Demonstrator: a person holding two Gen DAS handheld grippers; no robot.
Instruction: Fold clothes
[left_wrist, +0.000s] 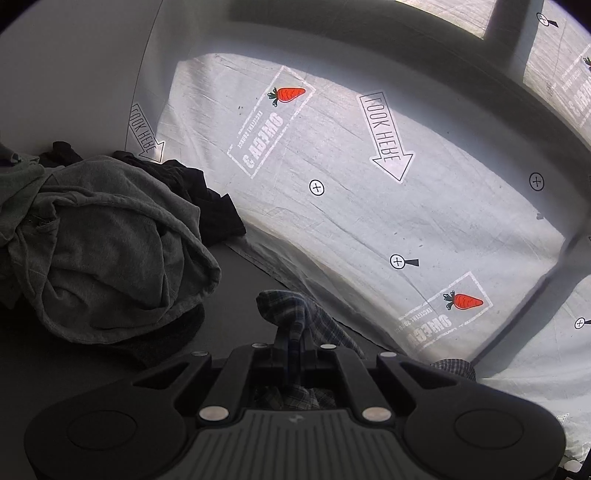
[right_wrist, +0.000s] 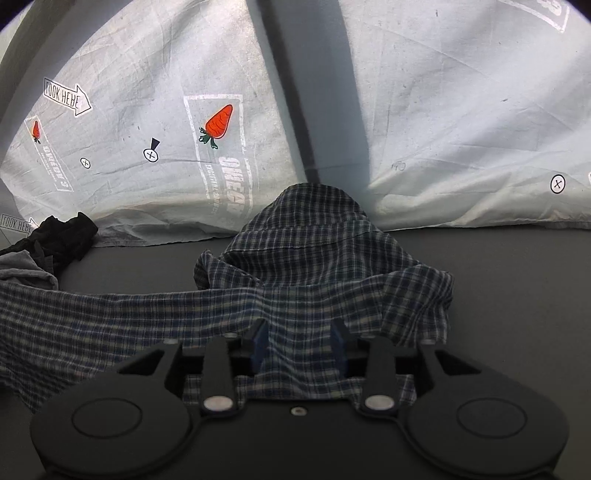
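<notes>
The left gripper is pinching a bunched fold of the plaid shirt, its fingers pressed nearly together on the cloth. The right gripper is standing partly open, its blue-padded fingers apart, with the shirt's fabric lying slack between them and not pressed. The shirt is lying on the dark grey counter, one part stretching to the left toward the other hand. At the left, a crumpled grey garment is sitting in a heap, touching a black garment on its far side. At the far edge a white printed sheet is hanging, showing arrows reading "LOOK HERE", orange carrot pictures over stencilled "OMEGA 3" boxes, and crossed circles.
</notes>
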